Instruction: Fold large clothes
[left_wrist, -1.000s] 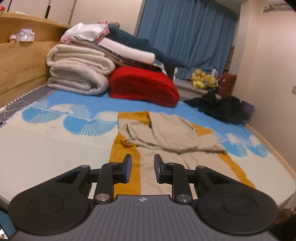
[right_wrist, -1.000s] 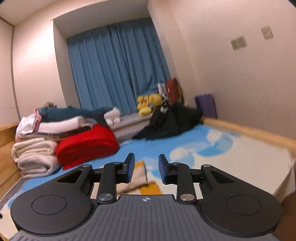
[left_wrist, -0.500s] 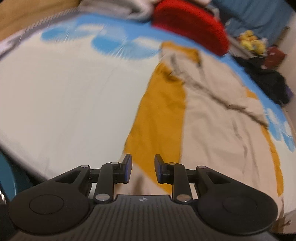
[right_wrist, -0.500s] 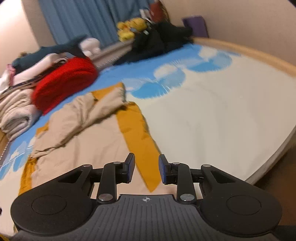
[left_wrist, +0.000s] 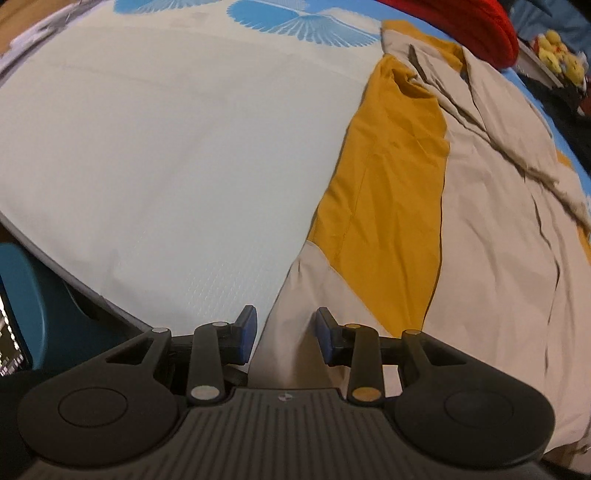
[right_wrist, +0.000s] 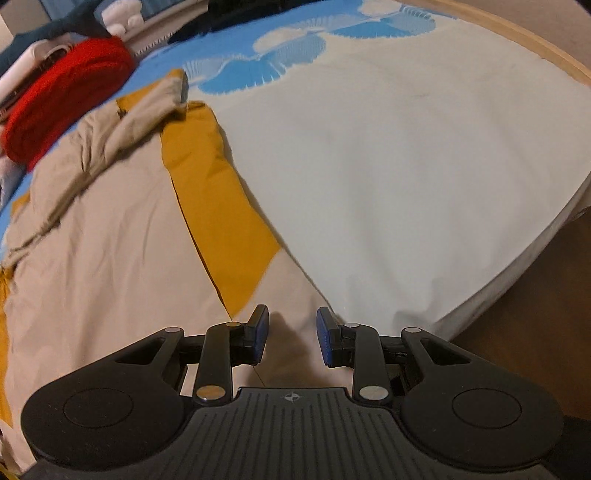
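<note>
fingers of the left gripper are seen apart, nothing clamped; the near left corner of the beige-and-mustard garment lies in the gap at bottom centre of the left view, below the blue pads. whether the cloth is touched cannot be told. same picture on the right gripper: fingers spread, garment hem corner sitting between them at bottom centre of the right view, no grip made.

garment location: spread flat on the bed sheet, hem end nearest the cameras, bunched sleeves or collar towards the upper right of the left view and upper left of the right view. mustard side panels run along both long edges. a red folded blanket is seen beyond the far end, just beside or touching the garment; which one cannot be told.

step judged in hand: approach to the two hem corners, pre-grasp, first fold not yet started.

next move as judged: both pairs of fingers to be lowered onto the corners and closed on the full cloth thickness, not just the top layer. then the hem is to be lifted evenly and carried towards the far end. wrinkles mid-panel are likely to be trapped if tension between the two corners is not kept.
</note>
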